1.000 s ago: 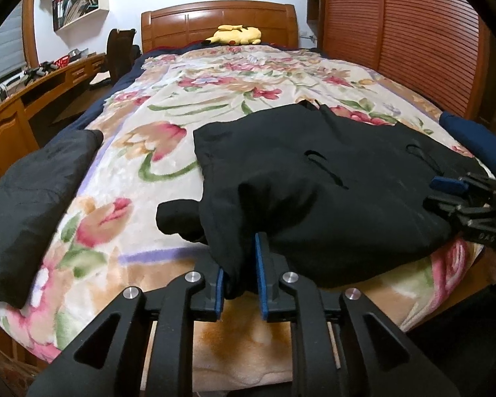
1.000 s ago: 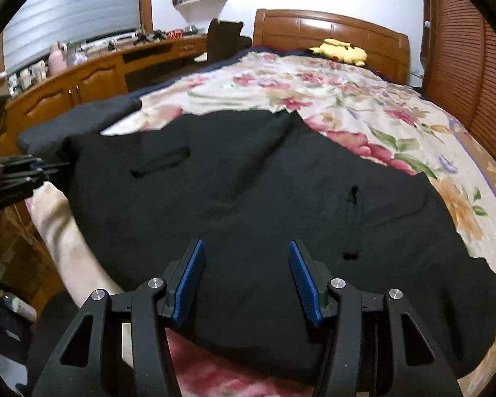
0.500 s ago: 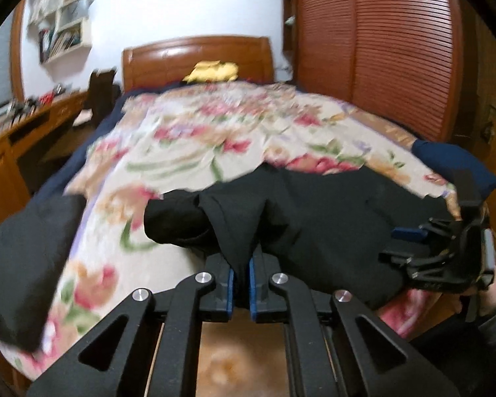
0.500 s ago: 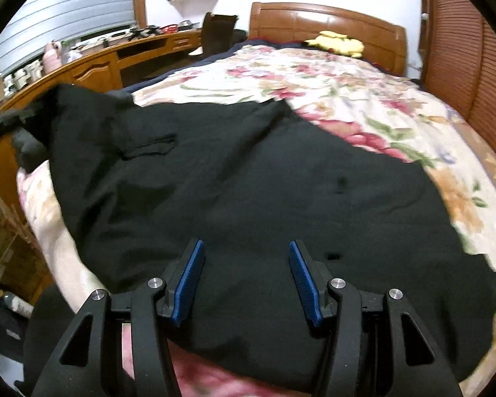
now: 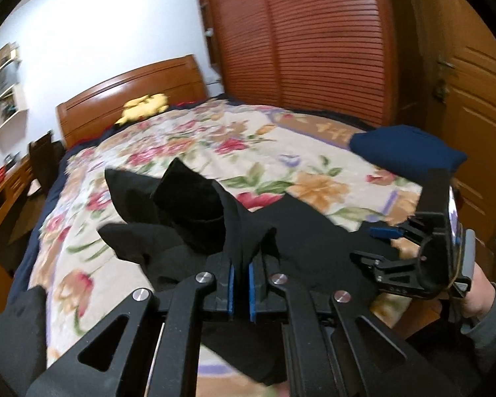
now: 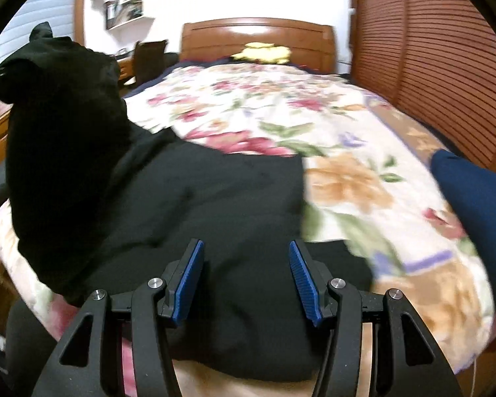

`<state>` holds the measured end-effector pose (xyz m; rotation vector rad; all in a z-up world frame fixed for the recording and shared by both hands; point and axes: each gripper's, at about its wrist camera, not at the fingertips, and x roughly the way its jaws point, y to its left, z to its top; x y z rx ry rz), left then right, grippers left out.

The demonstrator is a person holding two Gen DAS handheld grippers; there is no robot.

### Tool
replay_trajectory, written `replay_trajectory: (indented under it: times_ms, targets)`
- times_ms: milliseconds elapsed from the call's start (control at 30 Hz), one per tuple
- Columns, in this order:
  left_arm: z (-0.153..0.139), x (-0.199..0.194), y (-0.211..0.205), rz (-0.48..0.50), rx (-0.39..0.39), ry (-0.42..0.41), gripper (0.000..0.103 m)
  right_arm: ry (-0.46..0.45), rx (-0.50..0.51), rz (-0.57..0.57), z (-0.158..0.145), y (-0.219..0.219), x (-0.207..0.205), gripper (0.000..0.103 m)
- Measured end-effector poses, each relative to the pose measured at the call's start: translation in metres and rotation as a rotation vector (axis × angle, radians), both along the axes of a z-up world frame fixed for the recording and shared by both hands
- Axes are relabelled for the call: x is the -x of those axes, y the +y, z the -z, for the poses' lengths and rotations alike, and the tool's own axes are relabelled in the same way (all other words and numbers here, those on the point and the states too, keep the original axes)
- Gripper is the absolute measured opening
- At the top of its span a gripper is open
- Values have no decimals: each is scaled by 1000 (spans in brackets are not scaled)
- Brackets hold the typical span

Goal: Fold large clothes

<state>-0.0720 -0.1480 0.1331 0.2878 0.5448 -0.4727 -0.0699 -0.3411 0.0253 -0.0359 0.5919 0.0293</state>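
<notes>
A large black garment lies across the foot of a bed with a floral cover. My left gripper is shut on the garment's left edge and holds it raised, so the cloth stands up in folds. In the right wrist view that lifted part hangs as a dark mass at the left. My right gripper is open and empty, low over the garment's near edge. It also shows in the left wrist view, open, at the right.
A folded navy item lies at the bed's right edge. Another dark garment lies at the near left. A yellow plush toy sits by the headboard. A slatted wooden wardrobe stands on the right, a desk on the left.
My left gripper closed on the garment's edge, lifted it and carried it rightward over the rest. My right gripper stayed open and shifted slightly right along the near edge.
</notes>
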Motion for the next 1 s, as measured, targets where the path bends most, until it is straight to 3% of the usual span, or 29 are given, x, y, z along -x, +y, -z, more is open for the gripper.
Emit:
replay_trajectory:
  times_ms: [167, 300, 600, 667, 767, 833, 1000]
  targets:
    - [19, 16, -67, 122, -67, 24, 6, -31, -58, 52, -7, -32, 23, 55]
    - [38, 18, -80, 106, -57, 63, 6, -51, -89, 79, -12, -41, 36, 55]
    - [43, 27, -61, 67, 2, 87, 11, -85, -91, 55, -14, -39, 41, 55]
    - [39, 29, -47, 63, 31, 88, 15, -94, -88, 50, -13, -39, 39, 55]
    - [35, 33, -35, 69, 75, 88, 35, -110, -76, 38, -15, -36, 36, 55]
    - [32, 36, -26, 77, 116, 100, 37, -122, -57, 26, -16, -31, 35, 55]
    - [28, 45, -8, 63, 126, 80, 39, -147, -19, -1, -23, -18, 35, 55]
